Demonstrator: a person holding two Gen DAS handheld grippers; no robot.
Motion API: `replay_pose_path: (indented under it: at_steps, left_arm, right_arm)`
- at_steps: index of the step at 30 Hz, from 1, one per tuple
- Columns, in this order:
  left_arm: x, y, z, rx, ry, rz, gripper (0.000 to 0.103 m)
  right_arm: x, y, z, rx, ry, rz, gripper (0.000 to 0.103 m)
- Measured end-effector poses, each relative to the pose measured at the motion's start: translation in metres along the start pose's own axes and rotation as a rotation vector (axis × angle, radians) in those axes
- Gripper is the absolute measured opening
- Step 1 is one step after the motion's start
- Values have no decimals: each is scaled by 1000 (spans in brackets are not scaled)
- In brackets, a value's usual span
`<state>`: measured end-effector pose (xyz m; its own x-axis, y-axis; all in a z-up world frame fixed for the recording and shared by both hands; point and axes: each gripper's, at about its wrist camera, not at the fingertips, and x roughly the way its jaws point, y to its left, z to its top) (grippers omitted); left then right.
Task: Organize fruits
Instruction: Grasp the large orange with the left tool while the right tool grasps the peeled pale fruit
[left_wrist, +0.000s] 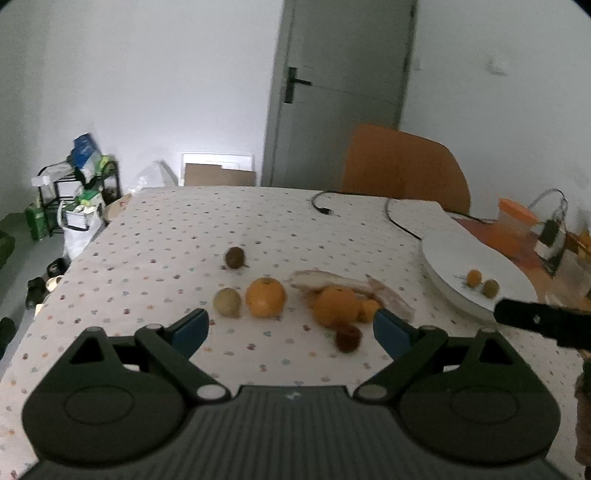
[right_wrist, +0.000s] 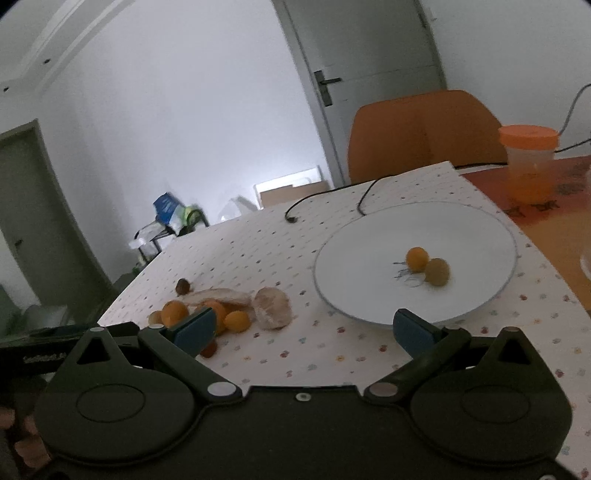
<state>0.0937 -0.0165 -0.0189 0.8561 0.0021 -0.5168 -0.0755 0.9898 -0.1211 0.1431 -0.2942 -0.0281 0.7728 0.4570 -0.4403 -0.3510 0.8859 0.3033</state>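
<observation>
A white plate (right_wrist: 351, 258) on the dotted tablecloth carries a small orange fruit (right_wrist: 417, 259) and a greenish one (right_wrist: 437, 272). Left of it lies a loose pile: two oranges (left_wrist: 265, 297) (left_wrist: 337, 306), a pale green fruit (left_wrist: 227, 302), a dark brown fruit (left_wrist: 235, 257), a small reddish fruit (left_wrist: 348, 338), a small orange fruit (right_wrist: 237, 320) and a banana (left_wrist: 332, 282). My left gripper (left_wrist: 291, 330) hovers open just in front of the pile, nothing between its blue pads. My right gripper (right_wrist: 304, 328) stands open and empty before the plate (left_wrist: 450, 258).
A black cable (right_wrist: 325, 201) trails across the far side of the cloth. An orange chair (right_wrist: 424, 133) stands behind the table. An orange-lidded jar (right_wrist: 529, 162) sits on the bare orange tabletop at right. Shelving with clutter (left_wrist: 74, 195) lies beyond the left edge.
</observation>
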Motion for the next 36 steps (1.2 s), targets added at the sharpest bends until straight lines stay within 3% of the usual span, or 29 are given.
replay_pose_path:
  at_steps: [5,10,14,19,36]
  left_arm:
    - [7,12,3,-38,-4,-1,92]
    - [17,16,2,-48,-1,-10,79]
    - [29,20,2,-70,17,-8,70]
    - [42,22,3,-81,31,-8,62]
    - [84,26,11,-108,79,3,46]
  right_arm:
    - [7,10,0,-42,14,24,100]
    - [18,15,-2,-51,43,51,83]
    - [29,17,-2,-58,64,61,75]
    - [45,18,0,-58,92,50,58]
    - [90,33,7,-152,150,43,46]
